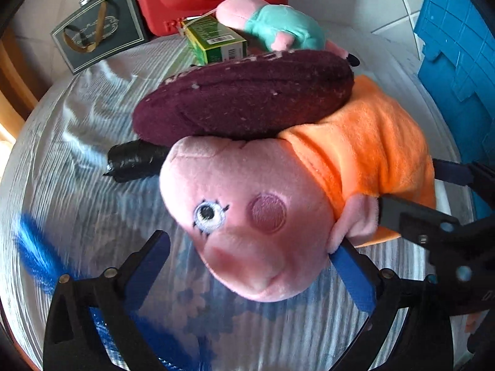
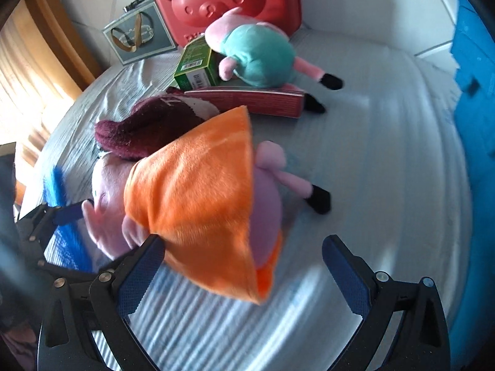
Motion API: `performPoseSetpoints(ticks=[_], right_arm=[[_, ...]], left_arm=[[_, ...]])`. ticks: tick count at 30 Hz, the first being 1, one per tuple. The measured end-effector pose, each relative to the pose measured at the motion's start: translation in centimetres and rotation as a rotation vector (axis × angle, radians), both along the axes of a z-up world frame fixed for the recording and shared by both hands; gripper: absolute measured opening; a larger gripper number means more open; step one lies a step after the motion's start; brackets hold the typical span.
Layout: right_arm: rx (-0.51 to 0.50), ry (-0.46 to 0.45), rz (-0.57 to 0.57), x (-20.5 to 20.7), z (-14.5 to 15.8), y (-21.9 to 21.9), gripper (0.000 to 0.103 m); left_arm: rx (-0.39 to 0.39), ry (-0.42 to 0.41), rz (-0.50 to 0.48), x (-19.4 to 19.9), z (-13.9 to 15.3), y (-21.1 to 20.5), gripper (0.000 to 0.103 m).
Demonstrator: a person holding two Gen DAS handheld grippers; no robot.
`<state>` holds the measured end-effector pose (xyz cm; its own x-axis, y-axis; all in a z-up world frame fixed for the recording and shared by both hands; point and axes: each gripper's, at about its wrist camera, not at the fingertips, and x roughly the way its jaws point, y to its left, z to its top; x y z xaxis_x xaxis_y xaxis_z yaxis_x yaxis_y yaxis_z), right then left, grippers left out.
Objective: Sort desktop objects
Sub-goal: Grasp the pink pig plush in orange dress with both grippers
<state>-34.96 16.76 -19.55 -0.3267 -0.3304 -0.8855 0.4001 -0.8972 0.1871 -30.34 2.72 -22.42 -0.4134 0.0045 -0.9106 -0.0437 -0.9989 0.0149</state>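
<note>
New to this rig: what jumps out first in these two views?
The pink plush pig in an orange dress fills the foreground, lying on the striped table cover with a maroon knit hat against it. Both open tongs close in on it: the left tongs at its snout, the right tongs at the dress hem. Behind, a second pig in teal lies before a red bear-face case.

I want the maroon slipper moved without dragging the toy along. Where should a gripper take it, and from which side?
Probably take the maroon slipper by its free rounded end, from the left gripper's side. That end overhangs the cloth, while the other end rests on the orange-dressed pig plush. The flat sole suits pinching top to bottom.
</note>
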Motion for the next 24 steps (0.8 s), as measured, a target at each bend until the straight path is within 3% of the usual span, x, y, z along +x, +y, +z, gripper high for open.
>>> performPoseSetpoints(ticks=[3,9,13,15,18,24], right_arm=[[-0.014,-0.026,0.006,-0.8,-0.6,-0.3,0.103],[-0.061,-0.092,0.012,-1.9,-1.9,-0.2,0.103],[-0.065,-0.092,0.005,-1.7,-2.1,-0.3,0.102],[-0.097,-0.089,0.031,-1.1,-1.5,-0.6,0.078],[-0.068,-0.063,0.038,-0.2,-0.7,-0.9,0.076],[-0.114,-0.003,0.017,2.7,2.8,0.4,0.075]], left_arm=[[-0.003,-0.003,-0.002,-0.8,-0.3,0.2,0.103],[0.076,-0.048,0.013,-1.9,-1.4,-0.3,0.103],[0.107,-0.045,-0.001,-1.4,-1.1,-0.1,0.086],[0.087,-0.035,-0.010,-1.1,-0.9,0.2,0.083],[0.090,-0.027,-0.013,-0.4,-0.1,0.3,0.080],[0.080,0.061,-0.051,2.2,3.6,0.6,0.080]])
